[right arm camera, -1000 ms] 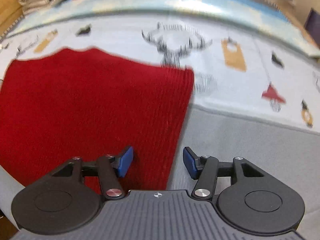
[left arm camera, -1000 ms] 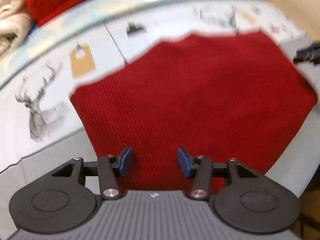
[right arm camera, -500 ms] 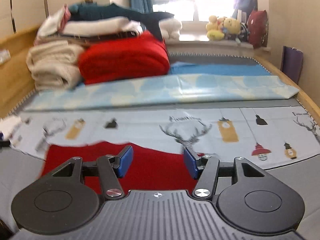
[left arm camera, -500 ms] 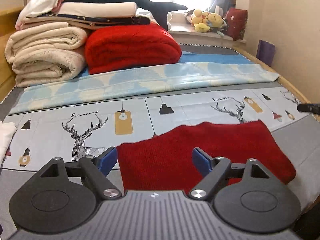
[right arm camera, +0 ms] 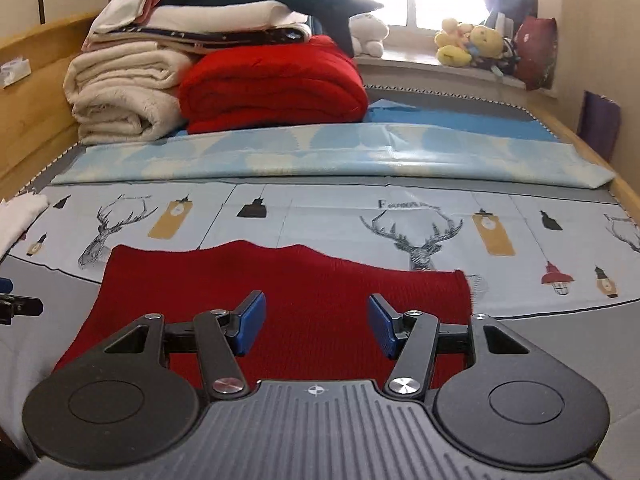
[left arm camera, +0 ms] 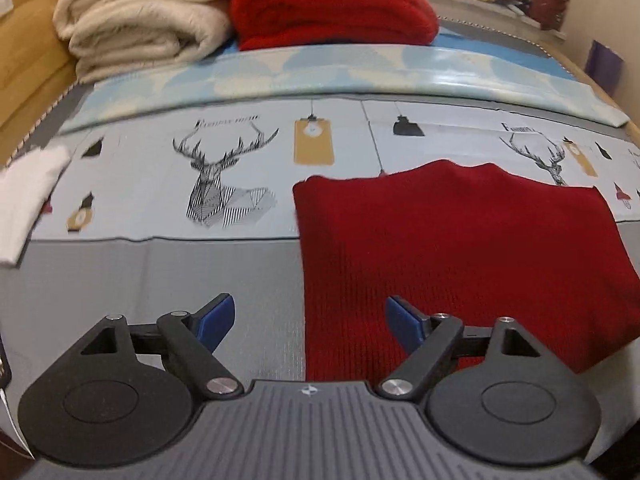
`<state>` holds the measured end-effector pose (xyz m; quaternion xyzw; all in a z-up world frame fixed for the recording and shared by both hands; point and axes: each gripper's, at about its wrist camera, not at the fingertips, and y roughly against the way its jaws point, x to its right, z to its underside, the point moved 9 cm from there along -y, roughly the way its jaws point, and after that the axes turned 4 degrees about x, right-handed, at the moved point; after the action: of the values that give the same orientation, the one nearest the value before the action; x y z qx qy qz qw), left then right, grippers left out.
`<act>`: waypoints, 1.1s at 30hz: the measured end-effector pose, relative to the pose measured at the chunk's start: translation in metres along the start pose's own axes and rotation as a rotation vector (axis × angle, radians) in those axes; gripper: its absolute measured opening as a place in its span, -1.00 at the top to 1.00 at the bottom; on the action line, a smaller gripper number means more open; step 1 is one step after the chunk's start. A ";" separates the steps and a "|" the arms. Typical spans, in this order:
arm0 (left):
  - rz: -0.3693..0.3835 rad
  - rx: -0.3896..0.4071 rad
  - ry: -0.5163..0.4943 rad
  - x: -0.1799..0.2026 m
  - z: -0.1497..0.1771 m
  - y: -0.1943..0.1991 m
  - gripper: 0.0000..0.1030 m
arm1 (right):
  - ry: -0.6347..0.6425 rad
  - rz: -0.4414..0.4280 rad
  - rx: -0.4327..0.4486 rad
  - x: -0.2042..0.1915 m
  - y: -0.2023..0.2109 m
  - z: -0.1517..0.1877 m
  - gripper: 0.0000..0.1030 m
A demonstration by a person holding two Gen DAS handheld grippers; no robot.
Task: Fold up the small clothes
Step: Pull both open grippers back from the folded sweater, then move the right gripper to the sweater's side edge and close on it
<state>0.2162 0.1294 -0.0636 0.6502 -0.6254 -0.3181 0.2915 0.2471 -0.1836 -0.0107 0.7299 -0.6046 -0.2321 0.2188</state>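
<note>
A red knitted garment [left arm camera: 460,240] lies flat, folded into a rectangle, on the printed bed sheet [left arm camera: 224,148]. It also shows in the right wrist view [right arm camera: 304,288]. My left gripper [left arm camera: 308,322] is open and empty, low over the garment's near left edge. My right gripper [right arm camera: 314,320] is open and empty, above the garment's near middle. The left gripper's tip [right arm camera: 8,304] shows at the left edge of the right wrist view.
A stack of folded cream blankets [right arm camera: 120,92] and a red blanket [right arm camera: 276,84] stands at the far end of the bed. A white cloth [left arm camera: 24,196] lies at the left. A wooden bed frame [right arm camera: 32,100] runs along the left. Plush toys [right arm camera: 468,44] sit on the windowsill.
Both grippers have pulled back and lifted from the garment. The left gripper has shifted left to the garment's left edge and its jaws have opened wider. The garment lies still.
</note>
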 end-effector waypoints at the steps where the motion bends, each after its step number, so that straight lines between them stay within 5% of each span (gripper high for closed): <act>1: 0.002 -0.006 0.005 -0.004 0.000 -0.002 -0.69 | -0.003 -0.009 -0.007 -0.004 -0.003 0.001 -0.14; 11: 0.024 -0.038 0.105 -0.021 0.003 -0.008 -0.69 | 0.138 -0.107 -0.062 -0.075 -0.024 0.018 -0.06; 16: 0.033 -0.053 0.172 -0.027 0.001 -0.011 -0.69 | 0.174 -0.150 -0.085 -0.106 -0.033 0.026 0.14; 33: 0.007 -0.070 0.251 -0.055 0.000 -0.011 -0.69 | 0.523 -0.333 -0.120 -0.231 -0.050 0.085 0.03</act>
<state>0.2222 0.1845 -0.0695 0.6721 -0.5748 -0.2551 0.3910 0.1979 0.0489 -0.0910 0.8396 -0.3853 -0.1045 0.3683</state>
